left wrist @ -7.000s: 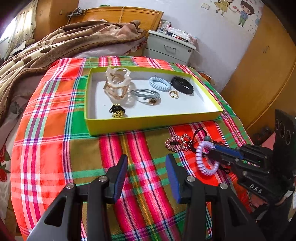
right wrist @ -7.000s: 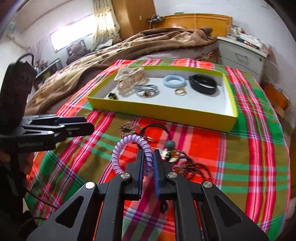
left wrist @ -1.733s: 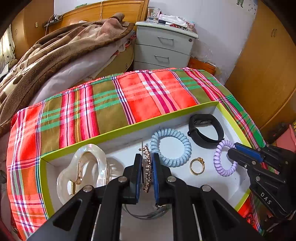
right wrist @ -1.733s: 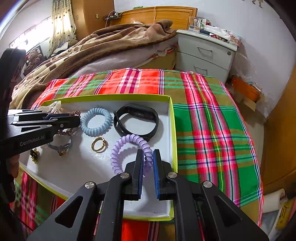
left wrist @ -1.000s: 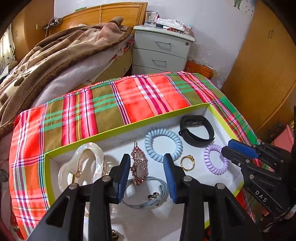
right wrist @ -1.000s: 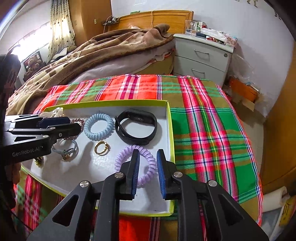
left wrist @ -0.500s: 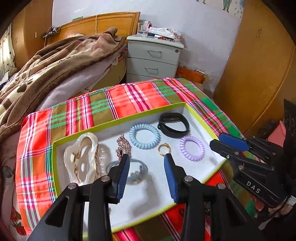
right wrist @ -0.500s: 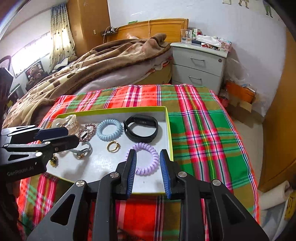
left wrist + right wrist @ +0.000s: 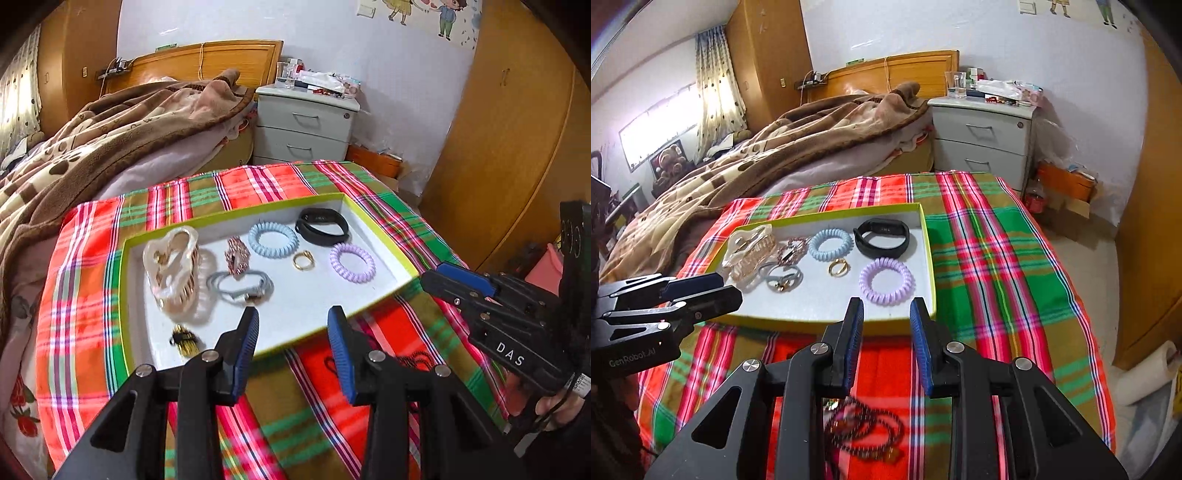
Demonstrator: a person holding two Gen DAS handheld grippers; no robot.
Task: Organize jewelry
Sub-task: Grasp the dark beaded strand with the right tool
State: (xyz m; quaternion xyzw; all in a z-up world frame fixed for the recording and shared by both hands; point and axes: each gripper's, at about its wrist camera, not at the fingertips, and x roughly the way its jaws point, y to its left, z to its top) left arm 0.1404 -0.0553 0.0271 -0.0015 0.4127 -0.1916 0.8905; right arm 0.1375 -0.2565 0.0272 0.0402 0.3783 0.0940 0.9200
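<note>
A yellow-rimmed white tray (image 9: 380,236) (image 9: 929,254) sits on the plaid cloth. In it lie a pearly hair claw (image 9: 171,271), a rhinestone clip (image 9: 237,256), a grey hair tie (image 9: 240,286), a blue coil tie (image 9: 273,240), a black band (image 9: 322,226), a gold ring (image 9: 303,260), a purple coil tie (image 9: 352,262) (image 9: 886,281) and a small gold-black piece (image 9: 184,340). A dark beaded bracelet (image 9: 864,424) lies on the cloth in front of the tray. My left gripper (image 9: 291,325) and right gripper (image 9: 886,317) are open and empty, held near the tray's front edge.
The plaid-covered table (image 9: 81,295) stands beside a bed with a brown blanket (image 9: 110,129). A grey nightstand (image 9: 306,125) and a wooden wardrobe (image 9: 517,147) stand behind. A paper roll (image 9: 1145,373) lies on the floor at right.
Both grippers let go inside the tray, the left of the rhinestone clip, the right of the purple coil tie. Both opened and pulled back and up toward the tray's front edge.
</note>
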